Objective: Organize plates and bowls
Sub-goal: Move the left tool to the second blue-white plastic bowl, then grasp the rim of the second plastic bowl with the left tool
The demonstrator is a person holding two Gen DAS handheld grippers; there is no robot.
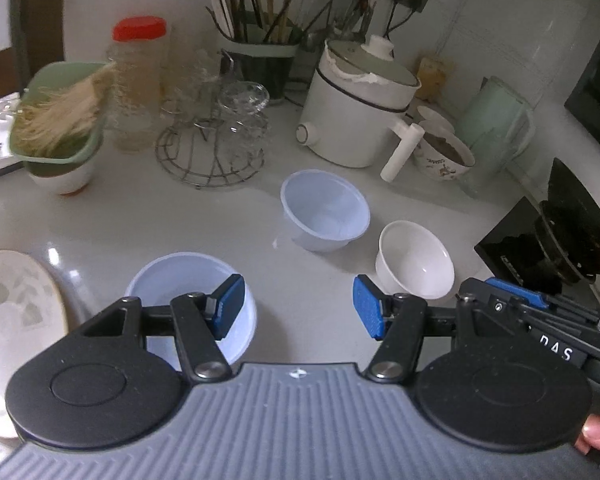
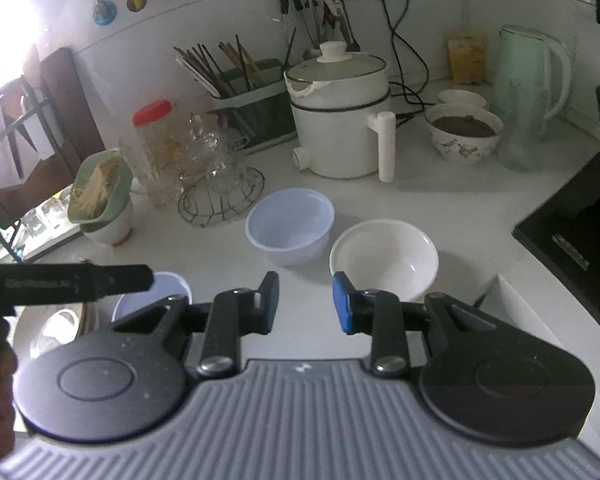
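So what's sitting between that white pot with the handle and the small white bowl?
In the right wrist view, a translucent plastic bowl stands between the white pot and the white bowl, on otherwise bare counter.

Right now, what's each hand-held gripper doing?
Left hand-held gripper: open, empty, above the translucent plastic bowl.
Right hand-held gripper: open, empty.

Along the table's back edge stand a white electric pot (image 2: pixel 342 120) with a glass lid, a chopstick holder (image 2: pixel 252 96) full of chopsticks, and a red-capped clear jar (image 2: pixel 152 148). A wire rack (image 2: pixel 220 196) carries glassware. A pale green kettle (image 2: pixel 528 96) occupies the back right corner.
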